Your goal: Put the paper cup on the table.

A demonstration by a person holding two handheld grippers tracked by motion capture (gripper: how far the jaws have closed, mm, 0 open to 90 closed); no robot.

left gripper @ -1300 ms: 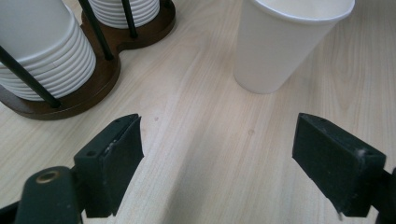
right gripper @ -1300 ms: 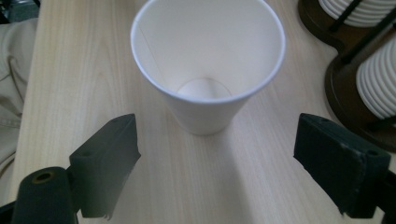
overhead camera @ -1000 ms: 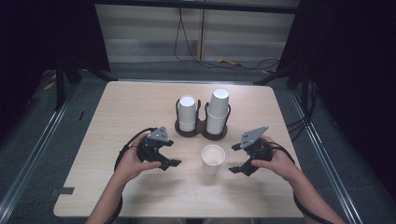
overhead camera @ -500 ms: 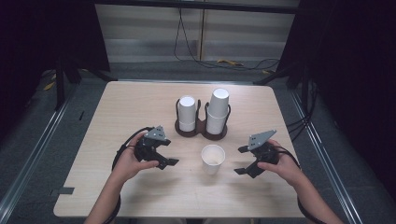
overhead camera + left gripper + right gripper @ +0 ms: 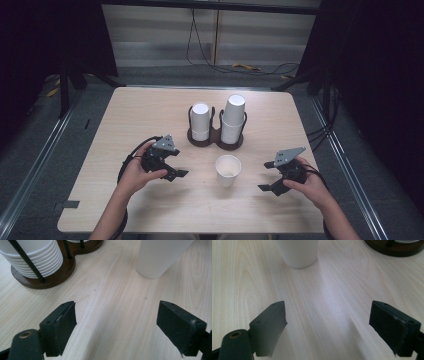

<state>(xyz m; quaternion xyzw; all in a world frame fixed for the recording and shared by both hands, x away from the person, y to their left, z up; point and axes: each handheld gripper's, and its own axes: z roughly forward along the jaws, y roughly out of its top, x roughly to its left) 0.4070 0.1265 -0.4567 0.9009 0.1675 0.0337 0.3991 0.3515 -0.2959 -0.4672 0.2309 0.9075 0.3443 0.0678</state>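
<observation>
Left gripper [image 5: 176,168] jaws spread wide, empty, low over table [image 5: 150,115] | right gripper [image 5: 270,176] likewise spread, empty | single white paper cup [image 5: 227,170] upright between them, apart from both | beyond it, brown cup holder [image 5: 215,141] with two cup stacks

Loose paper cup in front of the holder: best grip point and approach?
Grip the single cup across its side wall near mid-height. It stands upright, mouth up, apart from the holder. Probably easiest from the right gripper, jaws open and level with it.
</observation>
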